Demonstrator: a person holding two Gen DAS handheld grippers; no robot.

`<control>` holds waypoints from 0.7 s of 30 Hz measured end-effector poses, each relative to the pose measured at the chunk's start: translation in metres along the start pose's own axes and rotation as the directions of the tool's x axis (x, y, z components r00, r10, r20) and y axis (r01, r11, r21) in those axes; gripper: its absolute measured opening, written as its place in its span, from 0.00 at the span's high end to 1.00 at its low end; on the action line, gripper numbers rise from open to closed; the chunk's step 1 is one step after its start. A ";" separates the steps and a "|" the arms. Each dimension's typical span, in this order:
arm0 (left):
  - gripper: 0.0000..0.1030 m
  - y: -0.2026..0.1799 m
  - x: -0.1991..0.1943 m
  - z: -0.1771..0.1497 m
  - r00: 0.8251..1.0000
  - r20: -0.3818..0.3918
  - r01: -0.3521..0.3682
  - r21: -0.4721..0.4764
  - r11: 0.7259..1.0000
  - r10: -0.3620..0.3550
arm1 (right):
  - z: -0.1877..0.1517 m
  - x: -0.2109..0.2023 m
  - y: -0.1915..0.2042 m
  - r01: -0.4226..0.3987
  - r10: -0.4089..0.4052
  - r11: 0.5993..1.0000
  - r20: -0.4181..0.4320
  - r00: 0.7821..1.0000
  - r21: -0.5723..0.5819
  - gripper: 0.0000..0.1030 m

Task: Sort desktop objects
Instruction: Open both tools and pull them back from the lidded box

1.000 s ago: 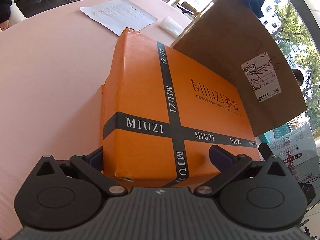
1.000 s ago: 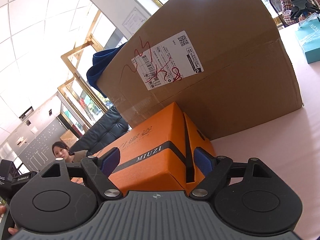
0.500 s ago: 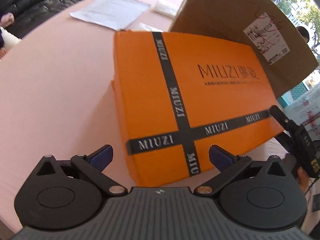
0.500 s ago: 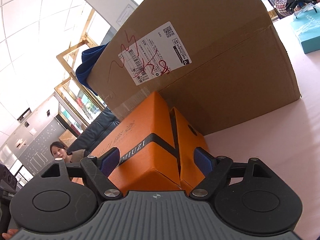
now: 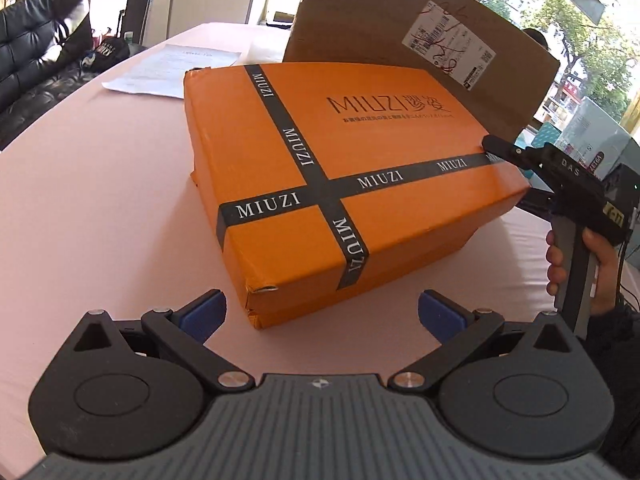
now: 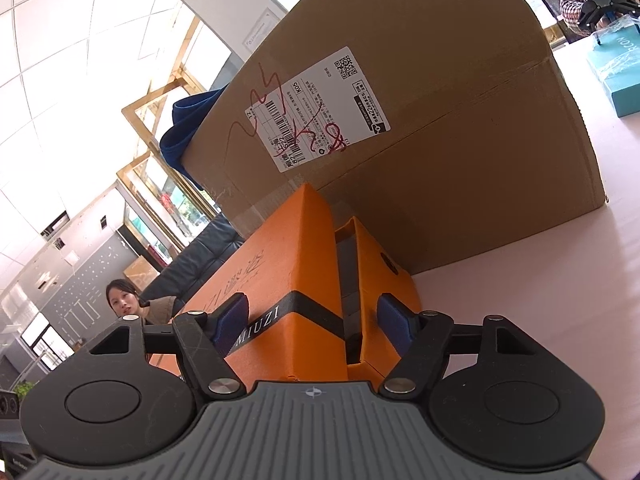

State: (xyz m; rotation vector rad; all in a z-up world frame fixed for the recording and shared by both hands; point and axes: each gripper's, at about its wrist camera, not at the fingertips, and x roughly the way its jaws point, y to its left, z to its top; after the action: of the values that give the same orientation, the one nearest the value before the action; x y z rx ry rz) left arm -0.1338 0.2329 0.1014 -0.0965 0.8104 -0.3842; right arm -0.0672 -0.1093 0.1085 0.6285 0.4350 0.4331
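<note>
An orange box (image 5: pixel 360 168) with black MIUZI bands lies on the pink table (image 5: pixel 100 208). In the left wrist view my left gripper (image 5: pixel 322 312) is open, drawn back just short of the box's near corner and touching nothing. My right gripper (image 5: pixel 520 156), held in a hand, clamps the box's right end, one finger on the lid and one underneath. In the right wrist view the right gripper (image 6: pixel 312 320) has its blue pads (image 6: pixel 232 320) pressed on the orange box (image 6: pixel 288 280), across the lid and the base. A gap shows between lid and base.
A big brown cardboard carton (image 5: pixel 400 40) with a shipping label stands right behind the orange box, a blue cloth (image 6: pixel 188 124) on top. Paper sheets (image 5: pixel 172 68) lie far left on the table. A teal box (image 6: pixel 616 76) sits far right. A black sofa (image 5: pixel 36 64) and a seated person (image 6: pixel 128 304) are beyond the table.
The left gripper has backed away from the orange box, which now lies flatter on the table. The right gripper's fingers have closed in on the box's end.
</note>
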 end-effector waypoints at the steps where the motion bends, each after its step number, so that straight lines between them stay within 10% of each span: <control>1: 0.00 -0.004 0.000 -0.004 0.999 0.036 -0.032 0.033 0.999 0.031 | 0.000 0.000 -0.001 -0.003 0.003 1.000 0.000 1.000 0.003 0.33; 6: 0.08 -0.020 0.007 -0.014 0.972 0.189 -0.169 0.159 0.973 0.138 | 0.000 0.000 -0.003 -0.014 0.014 1.000 0.002 1.000 0.013 0.33; 21: 0.16 -0.027 0.029 -0.010 0.933 0.295 -0.256 0.140 0.957 0.206 | 0.006 -0.003 -0.012 -0.043 0.041 0.998 0.045 0.998 0.047 0.55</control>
State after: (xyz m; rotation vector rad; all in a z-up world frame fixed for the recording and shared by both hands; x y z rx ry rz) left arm -0.1306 0.1979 0.0810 0.1096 0.4991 -0.2102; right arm -0.0635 -0.1219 0.1055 0.6932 0.3919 0.4487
